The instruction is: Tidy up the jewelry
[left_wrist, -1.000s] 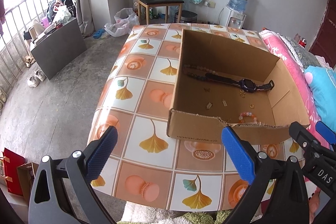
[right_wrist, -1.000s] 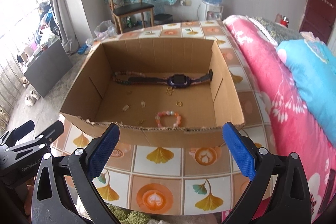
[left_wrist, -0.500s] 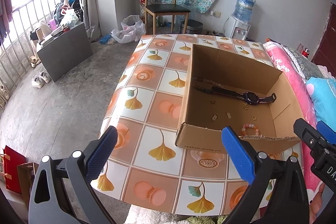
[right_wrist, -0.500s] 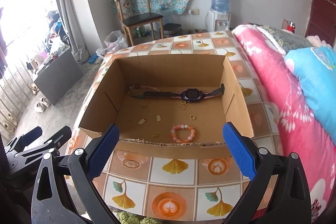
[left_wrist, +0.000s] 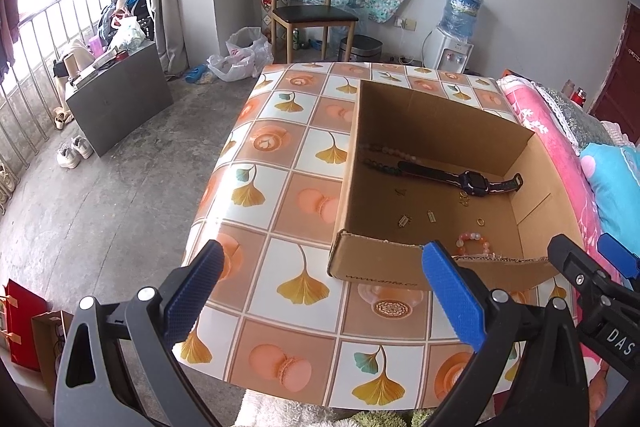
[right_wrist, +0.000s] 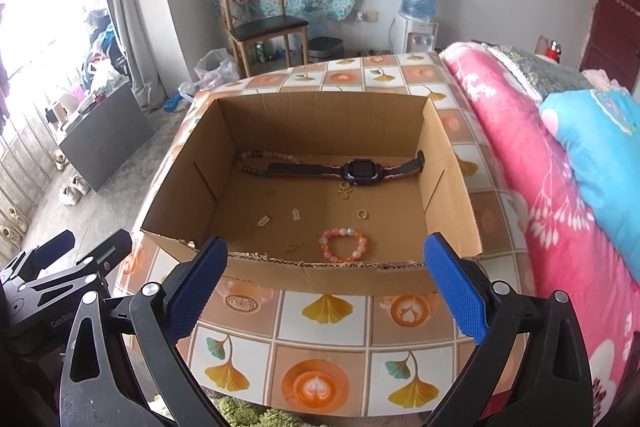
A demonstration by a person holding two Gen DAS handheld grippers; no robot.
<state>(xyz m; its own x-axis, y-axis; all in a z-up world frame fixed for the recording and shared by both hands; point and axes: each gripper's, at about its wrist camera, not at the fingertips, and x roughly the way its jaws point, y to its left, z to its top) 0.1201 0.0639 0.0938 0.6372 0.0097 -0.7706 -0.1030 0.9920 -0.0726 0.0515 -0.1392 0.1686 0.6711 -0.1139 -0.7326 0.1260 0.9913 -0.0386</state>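
From the left wrist, the left tool is wide apart and holds nothing, above the desk near the cardboard box.

From the right wrist, the right tool is wide apart too. Inside the box lie a watch, a pink bead bracelet and a bead necklace.

**Left gripper hovering short of the box**

The left gripper is hanging wide open above the tiled table. The cardboard box is holding a watch, a pink bead bracelet and small gold pieces.
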